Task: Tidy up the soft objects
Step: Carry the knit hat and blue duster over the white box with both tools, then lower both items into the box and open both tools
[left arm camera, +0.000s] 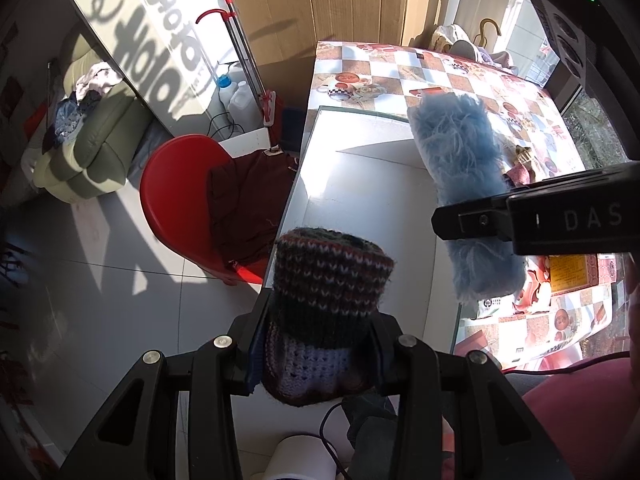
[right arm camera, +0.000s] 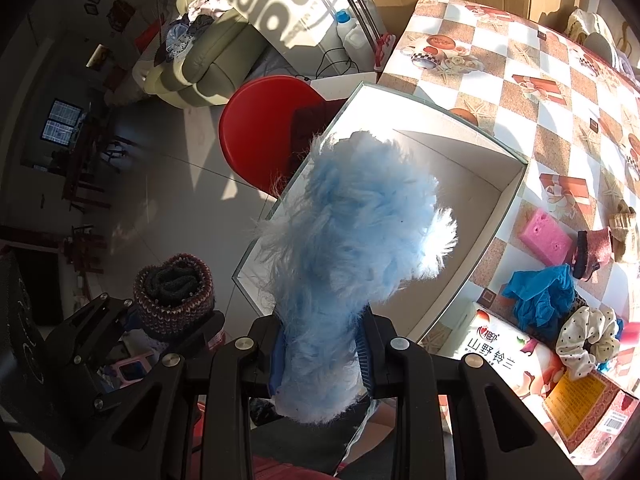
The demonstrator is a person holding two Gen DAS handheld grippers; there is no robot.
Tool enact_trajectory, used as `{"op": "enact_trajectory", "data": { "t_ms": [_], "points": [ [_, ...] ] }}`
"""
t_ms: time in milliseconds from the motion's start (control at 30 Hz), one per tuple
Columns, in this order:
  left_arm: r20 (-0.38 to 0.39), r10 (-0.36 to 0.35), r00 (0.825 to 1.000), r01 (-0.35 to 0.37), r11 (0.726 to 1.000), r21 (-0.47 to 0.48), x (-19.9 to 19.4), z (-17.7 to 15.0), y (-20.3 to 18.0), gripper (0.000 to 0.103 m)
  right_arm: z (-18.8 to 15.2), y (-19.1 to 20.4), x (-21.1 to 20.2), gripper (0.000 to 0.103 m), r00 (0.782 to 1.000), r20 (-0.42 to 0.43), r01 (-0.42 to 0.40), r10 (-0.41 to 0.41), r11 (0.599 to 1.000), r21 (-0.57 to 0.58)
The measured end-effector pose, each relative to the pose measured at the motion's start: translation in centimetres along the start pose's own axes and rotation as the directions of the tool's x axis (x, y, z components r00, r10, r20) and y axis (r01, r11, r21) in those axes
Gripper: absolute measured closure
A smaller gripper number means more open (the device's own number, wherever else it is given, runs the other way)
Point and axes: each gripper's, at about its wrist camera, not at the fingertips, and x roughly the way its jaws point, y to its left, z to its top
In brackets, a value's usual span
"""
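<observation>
My left tongs pinch a knit hat. My right tongs pinch a blue fluffy thing over the white box.

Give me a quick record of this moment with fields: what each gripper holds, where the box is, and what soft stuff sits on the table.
left gripper: shut on a striped knit hat
right gripper: shut on a fluffy blue fabric piece, held above the box
white box: open, on the checkered table, nothing seen inside it
soft items on table: pink sponge, blue cloth, polka-dot scrunchie
beside table: red chair with dark red garment
</observation>
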Motion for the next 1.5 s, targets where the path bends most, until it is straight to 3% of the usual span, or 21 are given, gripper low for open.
{"op": "enact_trajectory", "data": {
  "t_ms": [733, 900, 1067, 1300, 1500],
  "points": [
    [-0.035, -0.016, 0.999, 0.014, 0.999, -0.045, 1.9, 0.1, 1.4, 0.059, 0.4, -1.2, 0.9, 0.072, 1.0, -0.03, -0.008, 0.009, 0.999, 0.045],
    [-0.083, -0.055, 0.995, 0.046, 0.993, -0.107, 3.6, -0.1, 2.4, 0.059, 0.6, -2.1, 1.3, 0.072, 0.999, -0.039, 0.005, -0.002, 0.997, 0.072],
    [-0.149, -0.053, 0.987, 0.048, 0.998, -0.035, 6.5, 0.2, 0.1, 0.059, 1.1, -2.2, 3.7, 0.072, 0.995, -0.088, 0.039, -0.036, 0.999, 0.034],
    [-0.257, -0.056, 0.965, 0.066, 0.997, 0.032, 11.3, 0.0, -2.8, 0.059, 0.4, -2.6, 9.4, 0.072, 0.969, -0.207, 0.13, -0.137, 0.99, -0.045],
    [-0.32, -0.066, 0.945, 0.086, 0.995, 0.048, 13.5, -1.2, -4.2, 0.058, -1.1, -2.7, 11.3, 0.072, 0.933, -0.291, 0.184, -0.21, 0.976, -0.117]
  ]
}}
